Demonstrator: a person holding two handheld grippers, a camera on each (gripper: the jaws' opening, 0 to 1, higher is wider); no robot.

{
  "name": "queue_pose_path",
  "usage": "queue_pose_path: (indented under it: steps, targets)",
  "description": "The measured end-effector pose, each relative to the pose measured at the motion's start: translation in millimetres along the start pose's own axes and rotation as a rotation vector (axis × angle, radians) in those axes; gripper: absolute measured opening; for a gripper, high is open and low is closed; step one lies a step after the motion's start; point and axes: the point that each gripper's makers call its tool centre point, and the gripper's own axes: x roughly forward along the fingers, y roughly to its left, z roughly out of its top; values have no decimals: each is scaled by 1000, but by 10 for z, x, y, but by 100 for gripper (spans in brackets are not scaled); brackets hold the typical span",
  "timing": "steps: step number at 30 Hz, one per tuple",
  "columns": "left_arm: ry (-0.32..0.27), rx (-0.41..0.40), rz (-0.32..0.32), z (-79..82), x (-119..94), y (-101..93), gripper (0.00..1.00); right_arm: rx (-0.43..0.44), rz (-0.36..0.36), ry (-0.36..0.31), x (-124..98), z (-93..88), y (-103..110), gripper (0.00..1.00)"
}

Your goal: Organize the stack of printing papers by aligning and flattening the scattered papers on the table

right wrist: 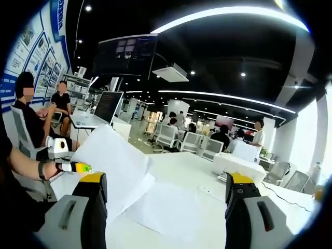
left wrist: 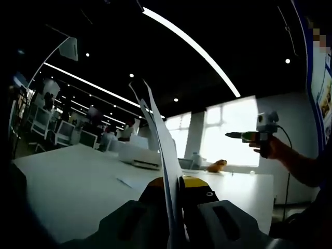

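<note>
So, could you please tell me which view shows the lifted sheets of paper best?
The right gripper view: the sheets face the camera broadside, held up by the left gripper above the table. The left gripper view shows them nearly edge-on, as a thin sliver clamped between its jaws.

- In the left gripper view, a sheet of paper (left wrist: 165, 171) stands on edge between the left gripper's (left wrist: 176, 220) jaws, above the table (left wrist: 67, 187)
- Beyond it a flat box (left wrist: 139, 155) lies on the table; the right gripper (left wrist: 258, 136) hangs at the right, above the table's far end
- In the right gripper view, the lifted sheet (right wrist: 111, 161) rises at the left, over loose papers (right wrist: 171, 207) lying flat between the right gripper's (right wrist: 166, 199) wide-apart jaws
- The left gripper (right wrist: 72, 167) is at that sheet's left edge
- A box (right wrist: 238, 166) sits farther back on the right
</note>
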Motion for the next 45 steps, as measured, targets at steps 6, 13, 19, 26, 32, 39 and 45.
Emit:
queue_pose_path:
  steps: [6, 13, 19, 26, 32, 39, 45]
  targets:
    - [-3, -1, 0, 8, -4, 4, 7, 3, 2, 6, 13, -30, 13, 90]
    - [-3, 0, 0, 10, -6, 11, 7, 10, 0, 13, 20, -76, 6, 90]
    - [-2, 1, 0, 8, -6, 11, 7, 11, -1, 19, 23, -105, -2, 90]
    - [-3, 1, 1, 9, -7, 10, 7, 11, -4, 20, 23, -109, -19, 90]
    - [-5, 1, 2, 13, -9, 11, 7, 17, -8, 26, 22, -149, -33, 90]
    - [-7, 20, 11, 15, -12, 21, 7, 22, -9, 29, 32, -169, -39, 90]
    - [-47, 13, 52, 83, -46, 89, 7, 25, -9, 29, 45, -171, -33, 90]
